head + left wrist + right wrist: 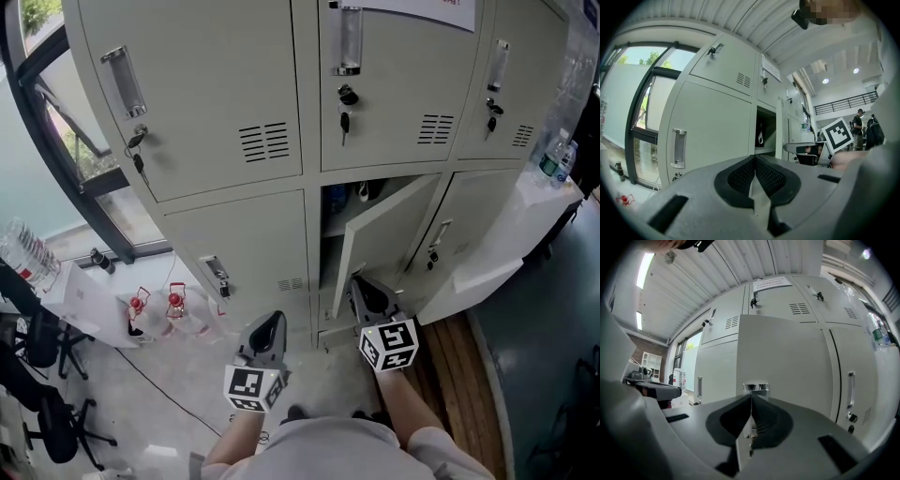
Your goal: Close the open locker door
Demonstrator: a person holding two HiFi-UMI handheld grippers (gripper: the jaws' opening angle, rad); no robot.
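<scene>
Facing locker door [787, 362]: R gripper [751, 398] (jaws together).

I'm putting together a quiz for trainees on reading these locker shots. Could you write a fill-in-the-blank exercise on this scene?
1. The open locker door is in the ___ row.
2. The right gripper, close to that door, has its jaws ___.
3. The left gripper holds ___.
4. Keys dangle in the ___ row.

Missing words: bottom; shut; nothing; top.
</scene>
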